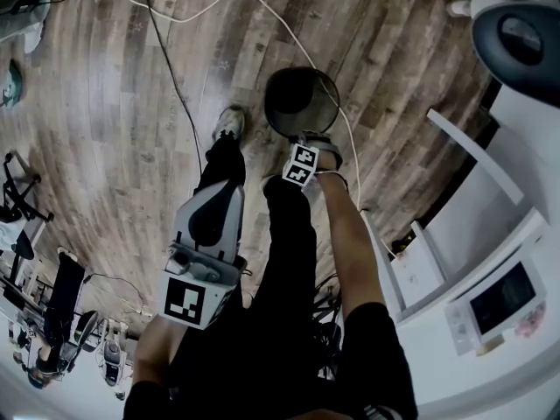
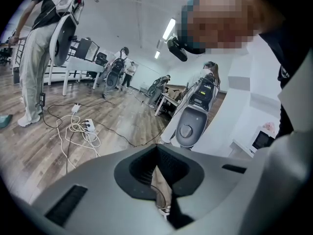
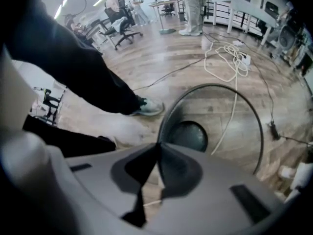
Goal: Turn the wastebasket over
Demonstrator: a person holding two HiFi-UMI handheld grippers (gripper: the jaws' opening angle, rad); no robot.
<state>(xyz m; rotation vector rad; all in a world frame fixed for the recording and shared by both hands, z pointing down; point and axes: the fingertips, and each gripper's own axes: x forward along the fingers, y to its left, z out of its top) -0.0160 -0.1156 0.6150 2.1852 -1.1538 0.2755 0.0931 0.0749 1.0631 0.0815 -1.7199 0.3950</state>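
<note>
At lower left the left gripper point(image 1: 212, 201) is held aside, fingers shut, empty. At centre the right gripper point(image 1: 310, 140), fingers nearly together, is seen at the near rim of the upright wastebasket point(image 1: 300, 103); that rim should be pinched squarely before tipping.

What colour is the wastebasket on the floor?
Black see-through mesh wastebasket; clearest in the head view.

Wood-plank floor point(image 1: 105, 121) fills the head view, and a black cable point(image 1: 172, 77) snakes down it from twelve o'clock toward the centre! Over at three o'clock stands a white shelving unit point(image 1: 494, 191), with a white box with a dark window point(image 1: 500, 297) at four. Office chairs point(image 3: 120, 21) sit at eleven o'clock in the right gripper view.
</note>
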